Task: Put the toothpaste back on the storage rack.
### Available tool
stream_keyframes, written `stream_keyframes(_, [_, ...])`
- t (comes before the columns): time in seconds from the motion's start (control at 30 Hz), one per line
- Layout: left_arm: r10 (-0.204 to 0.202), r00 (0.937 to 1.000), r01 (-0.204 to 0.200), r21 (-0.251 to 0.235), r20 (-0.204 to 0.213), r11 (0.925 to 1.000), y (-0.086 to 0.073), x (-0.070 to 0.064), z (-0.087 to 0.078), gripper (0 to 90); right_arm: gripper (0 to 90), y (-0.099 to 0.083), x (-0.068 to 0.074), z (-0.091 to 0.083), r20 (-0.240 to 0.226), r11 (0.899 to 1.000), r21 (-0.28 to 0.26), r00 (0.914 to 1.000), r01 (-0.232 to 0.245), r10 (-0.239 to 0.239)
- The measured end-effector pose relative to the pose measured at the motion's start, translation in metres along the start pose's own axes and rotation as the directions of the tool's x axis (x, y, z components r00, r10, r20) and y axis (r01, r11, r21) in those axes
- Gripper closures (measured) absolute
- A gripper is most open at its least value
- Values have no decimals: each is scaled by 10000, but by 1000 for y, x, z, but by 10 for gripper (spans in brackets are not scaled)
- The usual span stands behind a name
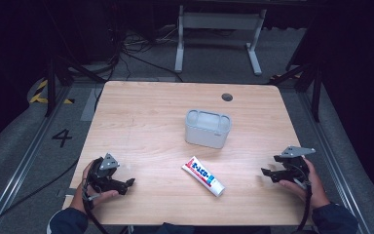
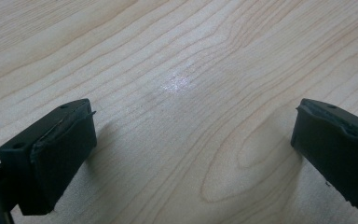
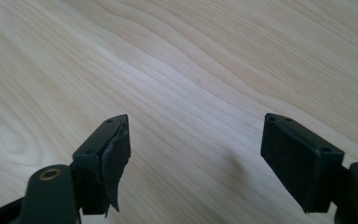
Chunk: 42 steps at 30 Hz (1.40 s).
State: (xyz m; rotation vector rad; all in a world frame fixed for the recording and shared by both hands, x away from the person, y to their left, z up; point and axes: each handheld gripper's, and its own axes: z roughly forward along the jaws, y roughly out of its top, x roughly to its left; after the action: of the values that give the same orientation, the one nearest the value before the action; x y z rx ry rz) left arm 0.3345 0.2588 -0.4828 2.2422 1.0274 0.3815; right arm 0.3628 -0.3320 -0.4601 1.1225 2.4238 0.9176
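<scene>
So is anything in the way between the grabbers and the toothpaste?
Nothing visible. The tube lies alone on the table, with bare wood between it and the left gripper, and likewise the right gripper. The grey box sits behind the tube, off both paths.

A black numeral "4" (image 1: 62, 137) stands painted on the grey floor (image 1: 29, 126) to the left of the counter (image 1: 146, 117), beside the rail. Yellow-and-black hazard stripes (image 1: 41, 93) mark the floor farther back on that side. The white tube (image 1: 204, 176) lying on the counter carries a blue and red band of print along its length, but the letters are too small and blurred to read. The grey container (image 1: 208, 127) behind it shows no legible marking.
</scene>
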Motion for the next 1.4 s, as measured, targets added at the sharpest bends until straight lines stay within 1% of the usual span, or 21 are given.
stream_keyframes(0.03, [17,10000,-17,-20,-10,10000,0,0,0,6,248,4,4,0,-207,10000,16,9998,64,-64])
stream_keyframes(0.13, [-25,10000,25,-39,-69,10000,0,0,0,6,254,16,17,0,-397,9993,137,9986,356,-350])
stream_keyframes(0.23, [-63,9999,63,-35,-83,10000,0,-1,0,6,258,27,28,0,-666,9987,204,9968,458,-443])
stream_keyframes(0.43, [-112,9999,112,-16,-67,9999,0,-1,0,6,265,50,54,1,-1180,9945,254,9882,1013,-976])
stream_keyframes(0.47, [-112,9999,112,-16,-67,9999,0,-1,0,6,265,50,54,1,-1180,9945,254,9882,1013,-976])
stream_keyframes(0.5, [-104,9999,104,-24,-81,9999,0,-1,0,6,265,54,58,1,-1247,9937,267,9867,1086,-1045])
stream_keyframes(0.57, [-122,9999,122,-17,-75,9999,0,-1,0,6,270,61,65,2,-1406,9916,253,9825,1269,-1222])
stream_keyframes(0.6, [-121,9999,121,-16,-74,9999,0,-1,0,6,271,68,73,4,-1599,9897,258,9779,1406,-1348])
stream_keyframes(0.63, [-121,9999,121,-16,-74,9999,0,-1,0,6,271,68,73,4,-1599,9897,258,9779,1406,-1348])
stream_keyframes(0.77, [-117,9999,117,-15,-77,9999,0,-1,0,6,272,82,89,11,-1831,9814,423,9671,1875,-1769])
stream_keyframes(0.97, [-122,9999,122,-15,-74,9999,0,-1,0,6,277,98,108,26,-2099,9711,570,9537,2317,-2153])
stream_keyframes(1.0, [-95,9999,95,-28,-86,10000,0,-1,0,6,277,102,115,31,-2231,9672,612,9479,2465,-2275])
stream_keyframes(1.03, [-120,9999,120,-13,-75,9999,0,-1,0,6,277,102,115,31,-2231,9672,612,9479,2465,-2275])
stream_keyframes(1.07, [-121,9999,121,-16,-77,9999,0,-1,0,6,277,104,118,32,-2274,9647,641,9450,2555,-2352])
stream_keyframes(1.1, [-118,9999,117,-17,-75,9999,0,-1,0,6,275,107,123,35,-2469,9619,624,9379,2663,-2437])
stream_keyframes(1.13, [-123,9999,123,-18,-78,9999,0,-1,0,6,272,109,126,37,-2606,9597,628,9328,2738,-2491])
stream_keyframes(1.2, [-159,9998,158,-25,-79,9999,-1,-1,0,6,272,113,131,42,-2626,9551,681,9288,2883,-2616])
stream_keyframes(1.23, [-110,9999,110,-17,-76,9999,0,-1,0,6,272,115,133,43,-2599,9545,723,9294,2894,-2621])
stream_keyframes(1.27, [-114,9999,114,-17,-76,9999,0,-1,0,6,272,118,135,46,-2676,9513,768,9253,2986,-2688])
stream_keyframes(1.33, [-111,9999,111,-18,-77,9999,0,-1,0,6,272,122,139,51,-2678,9484,881,9243,3045,-2719])
stream_keyframes(1.4, [-110,9999,110,-16,-75,9999,0,-1,0,6,272,125,142,57,-2774,9418,1137,9204,3163,-2756])
